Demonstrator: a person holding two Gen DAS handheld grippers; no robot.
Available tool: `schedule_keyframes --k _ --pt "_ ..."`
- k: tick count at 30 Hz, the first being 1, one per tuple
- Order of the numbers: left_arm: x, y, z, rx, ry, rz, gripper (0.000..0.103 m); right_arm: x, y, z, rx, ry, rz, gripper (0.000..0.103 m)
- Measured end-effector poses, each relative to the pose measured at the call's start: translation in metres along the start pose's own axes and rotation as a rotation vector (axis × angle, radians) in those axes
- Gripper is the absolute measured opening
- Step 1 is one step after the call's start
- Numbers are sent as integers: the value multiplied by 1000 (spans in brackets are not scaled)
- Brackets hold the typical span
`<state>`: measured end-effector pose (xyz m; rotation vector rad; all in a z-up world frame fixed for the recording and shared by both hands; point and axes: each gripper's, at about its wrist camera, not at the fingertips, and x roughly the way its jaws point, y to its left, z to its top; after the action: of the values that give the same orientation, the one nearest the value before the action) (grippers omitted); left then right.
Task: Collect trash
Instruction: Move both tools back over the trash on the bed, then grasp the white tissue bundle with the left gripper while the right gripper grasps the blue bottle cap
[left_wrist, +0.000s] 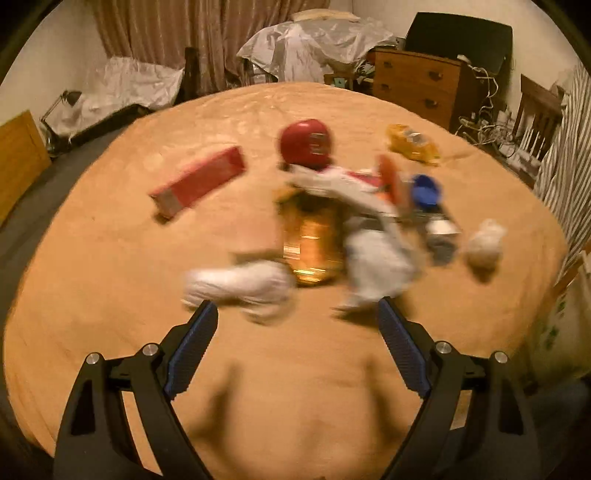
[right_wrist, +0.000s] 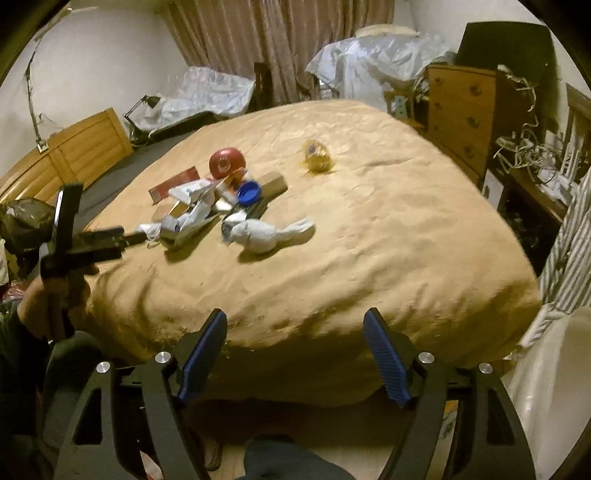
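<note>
A pile of trash lies on the tan bed cover (left_wrist: 110, 280): a red box (left_wrist: 199, 182), a red round lid (left_wrist: 306, 142), a gold can (left_wrist: 314, 243), a blue cap (left_wrist: 426, 190), a yellow wrapper (left_wrist: 412, 144) and crumpled white tissues (left_wrist: 240, 286). My left gripper (left_wrist: 297, 314) is open and empty, just short of the tissues and can. In the right wrist view the pile (right_wrist: 207, 214) lies left of centre and a white tissue (right_wrist: 266, 232) beside it. My right gripper (right_wrist: 295, 321) is open and empty at the bed's near edge. The left gripper (right_wrist: 129, 238) reaches in from the left.
A wooden dresser (right_wrist: 461, 110) and a tangle of cables (right_wrist: 524, 147) stand right of the bed. Plastic-covered furniture (right_wrist: 369, 62) and curtains are behind it. A wooden bed frame (right_wrist: 66, 147) and a desk lamp (right_wrist: 142, 105) are at the left. A white bag (right_wrist: 554, 387) hangs at the lower right.
</note>
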<state>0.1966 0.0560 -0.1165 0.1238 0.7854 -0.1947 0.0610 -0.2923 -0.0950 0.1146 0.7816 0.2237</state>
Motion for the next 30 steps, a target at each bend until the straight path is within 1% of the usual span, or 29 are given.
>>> schedule_keyframes --k 3,6,8,9,12,16,17,18,21,23,25,27,30 --pt "12 34 6 -30 -2 19 84 20 6 -1 25 30 33 78" --pt "40 60 5 -62 58 -13 84 33 9 -4 24 52 49 78" --pt "52 64 0 -63 93 -56 84 39 14 -5 16 64 54 78" --pt "54 62 -2 -58 99 -75 84 42 16 -4 11 71 53 78" --pt "52 44 -5 10 96 -142 84 43 14 -6 10 78 44 79" --pt "46 16 -9 107 138 -287 85 46 7 -5 24 88 39 81" --pt "40 10 -10 123 153 -363 85 47 7 -4 25 89 42 81" --pt "32 7 -11 134 151 -414 85 47 7 -3 23 91 42 81" --pt "21 11 -10 129 135 -440 85 53 7 -2 13 102 47 82" --pt "12 19 -5 119 97 -410 85 60 7 -3 16 113 51 82" --pt "1 24 -4 122 54 -361 85 66 8 -3 23 123 59 82" --pt "6 19 4 171 46 -325 85 75 8 -3 35 138 79 82" --pt "25 4 13 261 65 -287 85 90 6 0 69 156 121 82"
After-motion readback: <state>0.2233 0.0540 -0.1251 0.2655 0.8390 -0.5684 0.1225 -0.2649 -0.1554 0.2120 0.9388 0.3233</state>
